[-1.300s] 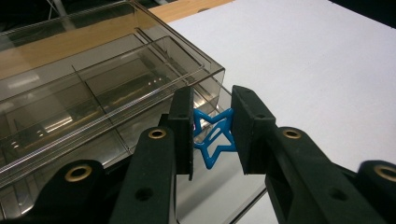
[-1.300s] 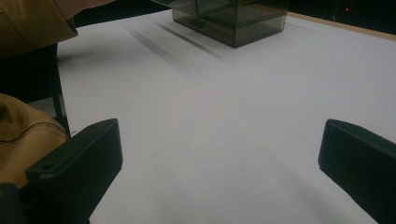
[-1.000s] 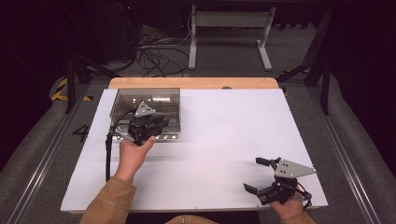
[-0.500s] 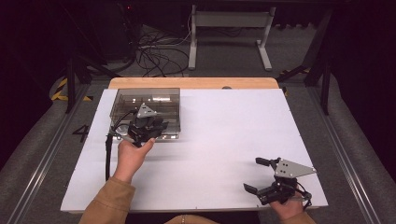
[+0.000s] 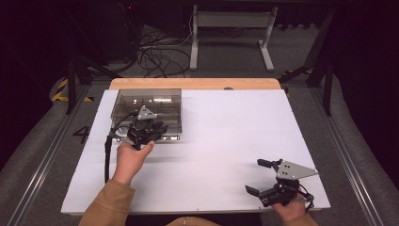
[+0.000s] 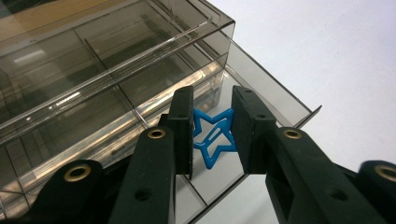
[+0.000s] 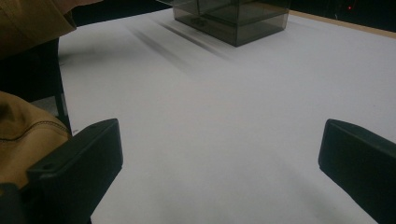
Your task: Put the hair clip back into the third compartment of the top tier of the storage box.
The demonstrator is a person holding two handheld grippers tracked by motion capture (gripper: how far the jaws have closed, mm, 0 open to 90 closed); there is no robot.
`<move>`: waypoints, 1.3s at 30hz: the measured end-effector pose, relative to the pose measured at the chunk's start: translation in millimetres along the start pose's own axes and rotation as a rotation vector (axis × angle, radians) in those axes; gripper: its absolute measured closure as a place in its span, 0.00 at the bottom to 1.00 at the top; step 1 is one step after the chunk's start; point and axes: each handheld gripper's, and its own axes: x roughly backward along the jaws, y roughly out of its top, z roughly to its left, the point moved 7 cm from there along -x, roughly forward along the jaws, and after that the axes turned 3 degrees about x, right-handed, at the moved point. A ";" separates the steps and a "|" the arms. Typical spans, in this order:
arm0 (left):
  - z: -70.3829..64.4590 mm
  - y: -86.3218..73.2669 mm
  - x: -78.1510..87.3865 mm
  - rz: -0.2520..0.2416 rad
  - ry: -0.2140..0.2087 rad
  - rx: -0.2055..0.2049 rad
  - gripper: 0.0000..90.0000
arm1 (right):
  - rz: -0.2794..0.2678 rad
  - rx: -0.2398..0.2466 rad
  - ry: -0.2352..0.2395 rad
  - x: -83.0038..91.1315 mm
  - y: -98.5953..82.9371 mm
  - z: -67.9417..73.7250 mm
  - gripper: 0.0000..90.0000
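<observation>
The left gripper [image 6: 212, 135] holds a blue star clip [image 6: 212, 136] between its 2 jaws, just over the pulled-out drawer [image 6: 280, 100] of the smoky clear box [image 5: 147, 101] at the far left of the white table [image 5: 226, 136]. I judge the step to be dropping the clip into that drawer: keep the jaws inside the drawer walls, lower close to the floor, then part them gently so the clip does not bounce out. The right gripper [image 5: 264, 178] rests near the front right edge, jaws spread wide, nothing between them.
</observation>
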 end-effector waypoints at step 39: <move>-15.8 8.5 25.5 -0.081 -0.025 -0.026 0.60 | 0.000 -0.003 0.005 0.3 -0.4 0.2 0.01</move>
